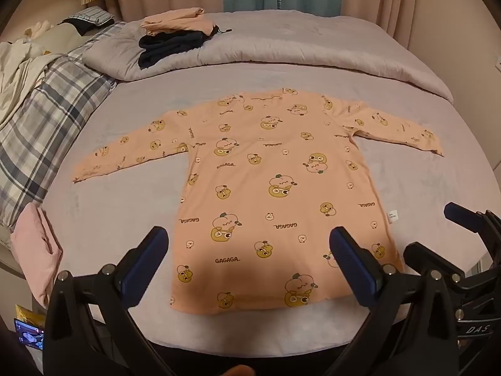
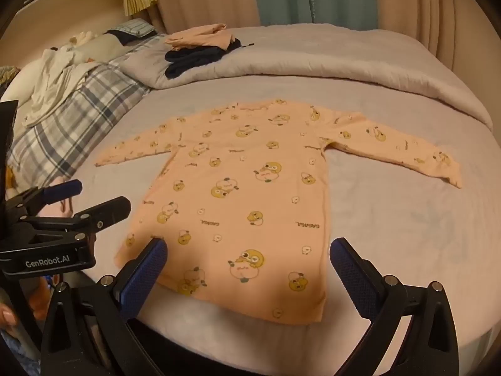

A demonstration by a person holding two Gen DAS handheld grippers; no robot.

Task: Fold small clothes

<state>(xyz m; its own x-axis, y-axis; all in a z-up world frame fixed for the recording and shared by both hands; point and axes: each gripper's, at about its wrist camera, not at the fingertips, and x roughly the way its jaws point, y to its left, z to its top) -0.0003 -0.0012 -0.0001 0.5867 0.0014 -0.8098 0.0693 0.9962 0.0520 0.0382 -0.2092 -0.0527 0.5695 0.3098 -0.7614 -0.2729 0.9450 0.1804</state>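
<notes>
The peach printed top (image 1: 269,194) is laid flat and fully spread on the bed (image 1: 407,188), hem toward the near edge and both sleeves stretched out, so no fold is judged to be made yet. A folded pile (image 1: 175,36) is seen near the far edge. The left tool (image 1: 247,250) and right tool (image 2: 249,258) are held wide and empty above the hem.

Peach shirt (image 1: 275,188) before me, yellow-and-cream cartoon print, brown lettering. Bed sheet (image 1: 125,206) pale lilac-grey. Plaid blanket (image 1: 47,125) at 9 o'clock, grey, navy, white. Navy garment (image 1: 169,48) under peach one (image 1: 175,22) at 11 o'clock. My tools' pads (image 1: 147,260) blue.
</notes>
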